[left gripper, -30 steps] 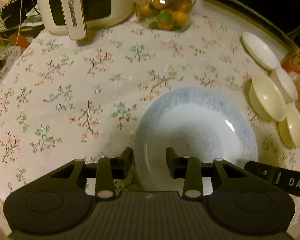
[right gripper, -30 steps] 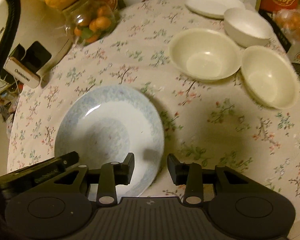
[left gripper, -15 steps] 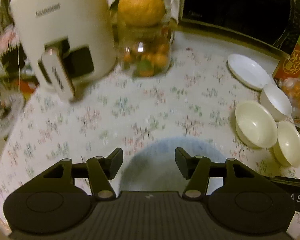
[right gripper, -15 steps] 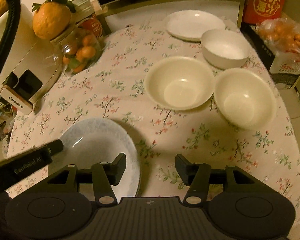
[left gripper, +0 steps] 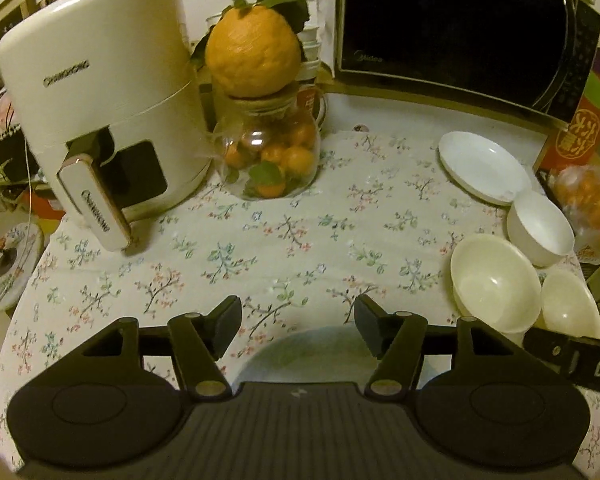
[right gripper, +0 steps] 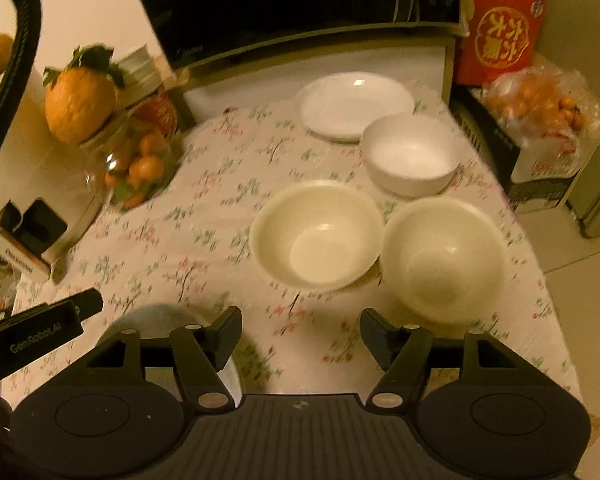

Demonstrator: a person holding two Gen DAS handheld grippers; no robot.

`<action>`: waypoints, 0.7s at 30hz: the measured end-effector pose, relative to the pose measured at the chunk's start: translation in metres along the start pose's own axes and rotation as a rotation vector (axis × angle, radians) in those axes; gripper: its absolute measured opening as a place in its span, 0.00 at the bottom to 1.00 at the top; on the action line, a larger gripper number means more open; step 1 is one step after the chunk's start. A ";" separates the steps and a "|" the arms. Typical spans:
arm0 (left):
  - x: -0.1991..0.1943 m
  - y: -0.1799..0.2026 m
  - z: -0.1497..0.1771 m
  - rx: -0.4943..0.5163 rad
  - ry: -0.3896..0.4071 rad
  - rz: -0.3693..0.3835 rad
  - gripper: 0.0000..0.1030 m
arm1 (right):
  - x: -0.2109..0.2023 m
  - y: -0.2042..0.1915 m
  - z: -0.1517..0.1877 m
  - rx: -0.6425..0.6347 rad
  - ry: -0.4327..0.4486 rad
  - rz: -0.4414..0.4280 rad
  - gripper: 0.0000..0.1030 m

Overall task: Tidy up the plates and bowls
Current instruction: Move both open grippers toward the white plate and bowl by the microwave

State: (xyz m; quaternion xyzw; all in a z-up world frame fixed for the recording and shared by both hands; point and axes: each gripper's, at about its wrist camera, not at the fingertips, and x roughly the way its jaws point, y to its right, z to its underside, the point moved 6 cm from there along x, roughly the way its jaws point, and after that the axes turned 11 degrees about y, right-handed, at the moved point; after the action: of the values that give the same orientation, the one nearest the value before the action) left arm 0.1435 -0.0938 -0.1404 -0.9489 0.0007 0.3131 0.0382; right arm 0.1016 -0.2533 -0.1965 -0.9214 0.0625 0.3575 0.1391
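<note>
Two grippers hang above the table (left gripper: 292,240), each with its jaws spread wide and nothing between them. The left gripper (left gripper: 298,328) is held level and looks across the floral cloth toward the far edge; the right gripper (right gripper: 300,334) is tilted somewhat downward over the near right part of the table.

Just below and between the left jaws lies the blue-rimmed plate (left gripper: 320,350), pale in the middle with a mottled blue border, mostly hidden by the gripper body. In the right wrist view the same plate (right gripper: 156,320) sits under and behind the left-hand jaw.

Ahead of the right jaws, two cream bowls stand side by side, rims nearly touching: the left cream bowl (right gripper: 318,236) straight ahead, the right cream bowl (right gripper: 444,256) ahead and to the right. Both are upright, glossy and hold nothing. Beyond them stands a white bowl (right gripper: 412,156), deeper and whiter, and just behind it a white plate (right gripper: 354,104), shallow and plain, its near rim tucked behind the white bowl.

From the left jaws these four pieces lie well off to the right: the white plate (left gripper: 482,166) farthest, then the white bowl (left gripper: 540,228), then the left cream bowl (left gripper: 496,282) and the right cream bowl (left gripper: 570,306) at the table's edge.

Far ahead of the left jaws stand a cream appliance (left gripper: 100,92), a glass jar (left gripper: 270,156) of small oranges with a large citrus fruit (left gripper: 254,52) on its lid, and a black microwave (left gripper: 460,28).
</note>
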 end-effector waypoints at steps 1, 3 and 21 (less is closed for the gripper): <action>0.001 0.003 -0.002 0.013 0.008 -0.001 0.58 | 0.000 0.003 -0.002 0.005 0.011 0.005 0.65; 0.003 0.010 -0.005 0.032 0.020 0.003 0.61 | 0.001 0.009 -0.007 0.026 0.028 0.016 0.66; 0.050 0.071 -0.045 0.071 0.051 0.059 0.72 | 0.014 0.064 -0.059 0.083 0.182 0.101 0.77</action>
State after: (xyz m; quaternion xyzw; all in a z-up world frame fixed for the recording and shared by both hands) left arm 0.2083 -0.1664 -0.1390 -0.9542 0.0408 0.2895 0.0627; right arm 0.1362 -0.3326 -0.1778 -0.9391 0.1360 0.2760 0.1528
